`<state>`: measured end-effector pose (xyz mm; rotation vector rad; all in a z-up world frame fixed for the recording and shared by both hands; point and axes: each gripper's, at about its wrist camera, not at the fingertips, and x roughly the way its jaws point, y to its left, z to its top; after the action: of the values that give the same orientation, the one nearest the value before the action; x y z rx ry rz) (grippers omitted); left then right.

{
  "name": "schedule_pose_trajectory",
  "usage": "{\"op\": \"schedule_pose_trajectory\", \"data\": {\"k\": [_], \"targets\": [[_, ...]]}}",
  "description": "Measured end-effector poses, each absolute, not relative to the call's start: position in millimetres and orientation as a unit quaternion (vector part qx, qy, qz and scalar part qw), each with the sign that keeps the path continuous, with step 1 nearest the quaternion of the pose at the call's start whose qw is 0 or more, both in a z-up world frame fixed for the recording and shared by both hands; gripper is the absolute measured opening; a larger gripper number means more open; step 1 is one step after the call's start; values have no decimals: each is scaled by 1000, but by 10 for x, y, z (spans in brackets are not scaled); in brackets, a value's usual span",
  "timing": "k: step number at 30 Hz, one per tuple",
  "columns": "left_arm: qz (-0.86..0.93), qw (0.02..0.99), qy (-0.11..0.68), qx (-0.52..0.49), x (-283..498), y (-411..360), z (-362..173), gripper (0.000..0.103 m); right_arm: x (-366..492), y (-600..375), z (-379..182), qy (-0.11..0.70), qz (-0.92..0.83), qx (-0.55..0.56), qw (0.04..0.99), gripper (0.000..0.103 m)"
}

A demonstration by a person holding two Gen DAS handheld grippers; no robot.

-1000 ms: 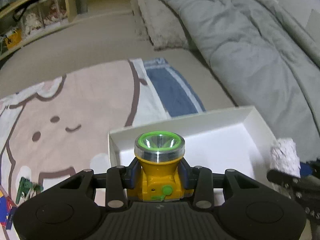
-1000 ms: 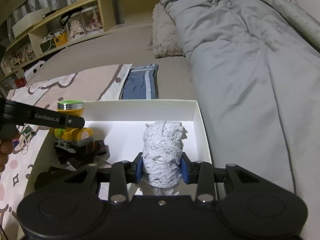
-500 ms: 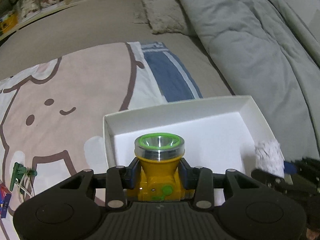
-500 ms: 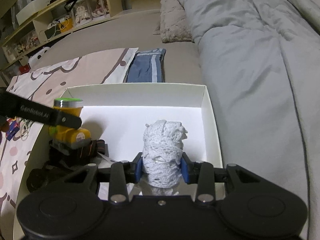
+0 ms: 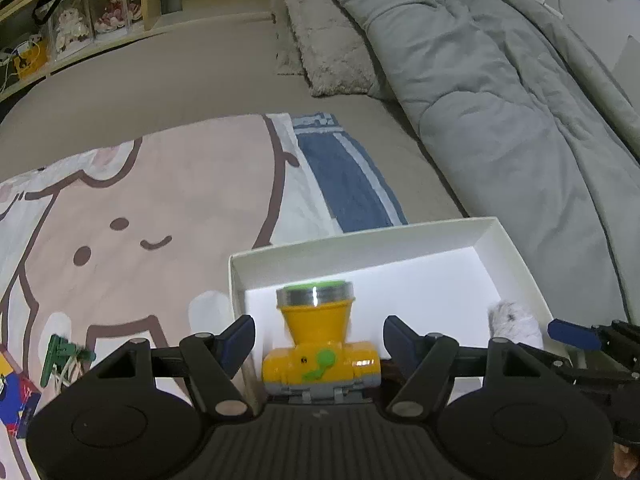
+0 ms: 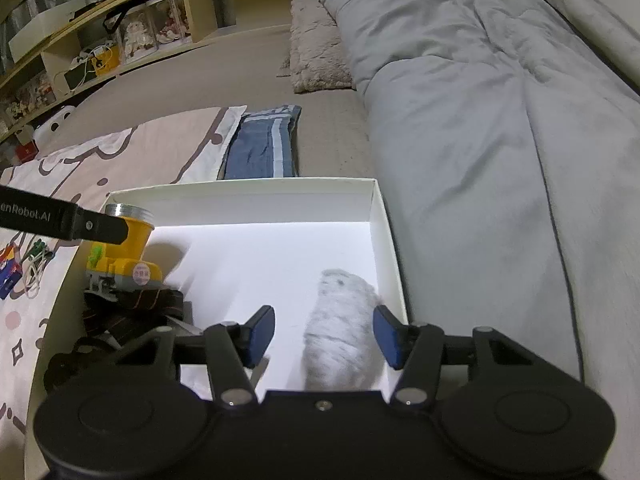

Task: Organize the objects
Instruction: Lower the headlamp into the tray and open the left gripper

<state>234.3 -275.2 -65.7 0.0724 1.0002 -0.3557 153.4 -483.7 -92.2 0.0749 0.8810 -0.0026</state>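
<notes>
Headlamp [image 5: 320,344] stands upright at left edge of white box [image 6: 384,240] on the bed, lens up, between pads of left gripper [image 5: 319,340], whose jaws are opening, no contact. Lace roll [image 6: 340,328] lies near right wall, long axis front-to-back, between opening pads of right gripper [image 6: 323,334]; its arm is nearer. Writing: "enRobot.AI" on left finger; pink sticker unreadable.

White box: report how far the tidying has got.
Done: yellow headlamp and white yarn bundle lie in the white box. In hand: nothing; left claw and right claw are opening. Left: small items on the blanket.
</notes>
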Motion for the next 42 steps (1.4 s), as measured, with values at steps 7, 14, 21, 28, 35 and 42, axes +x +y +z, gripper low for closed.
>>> {"op": "schedule_pose_trajectory", "data": {"k": [7, 14, 21, 28, 35, 42], "targets": [[-167, 857, 488, 25, 2253, -2661, -644, 70, 1476, -4803, -891, 429, -2, 40, 902, 54], [-164, 865, 474, 5, 2181, -2572, -564, 52, 1302, -4801, -710, 416, -8, 45, 908, 54], [-160, 868, 469, -36, 2392, -2628, -716, 13, 1188, -4836, -626, 403, -7, 60, 913, 54], [-146, 875, 461, -25, 2526, -2754, -761, 13, 1200, -4909, -655, 402, -3, 67, 913, 54], [-149, 869, 472, -24, 2364, -2656, -593, 32, 1158, -4939, -676, 405, -6, 79, 911, 54], [-173, 871, 461, 1, 1941, -2537, -356, 64, 1010, -4876, -526, 394, -14, 93, 914, 55]]}}
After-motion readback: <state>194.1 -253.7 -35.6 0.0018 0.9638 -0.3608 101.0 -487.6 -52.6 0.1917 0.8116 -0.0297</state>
